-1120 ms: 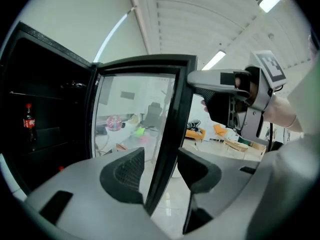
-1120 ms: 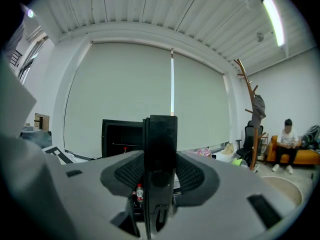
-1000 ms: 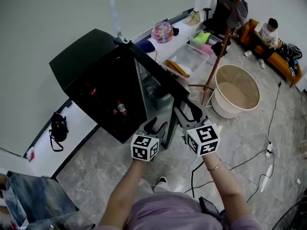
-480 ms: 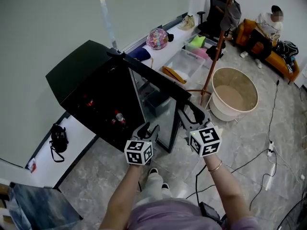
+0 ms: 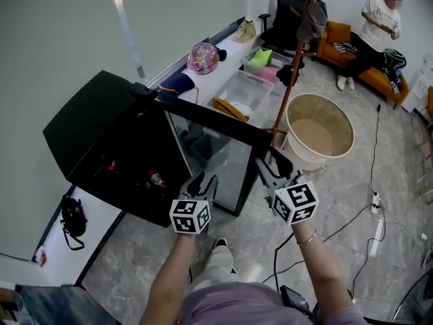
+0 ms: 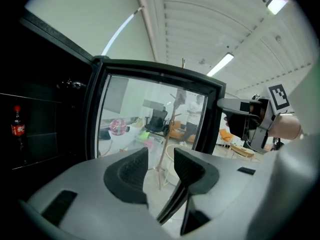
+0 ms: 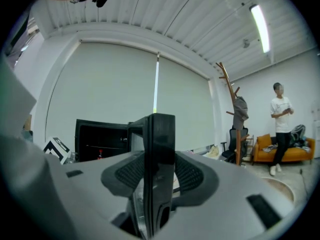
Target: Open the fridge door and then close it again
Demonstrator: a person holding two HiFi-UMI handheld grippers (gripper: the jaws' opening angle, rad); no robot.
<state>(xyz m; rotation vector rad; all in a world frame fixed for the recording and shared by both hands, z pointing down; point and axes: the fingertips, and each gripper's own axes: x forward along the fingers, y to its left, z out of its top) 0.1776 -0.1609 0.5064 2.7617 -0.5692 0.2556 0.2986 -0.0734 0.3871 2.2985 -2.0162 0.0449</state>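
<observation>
Currently: right gripper (image 7: 159,170) clamps the fridge door (image 5: 220,161) by its free edge; open fridge (image 5: 91,124) lies to its left. Left gripper (image 6: 159,168) empty, jaws just been closing, door straight ahead. Risk: edge slips out mid-swing, door slams.

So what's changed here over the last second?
The fridge door has swung wider open, pulled by the right tongs clamped on its edge. The left tongs have just been closing, with nothing between them. Unchanged: the right tongs' grip, and the bottle inside the fridge.
</observation>
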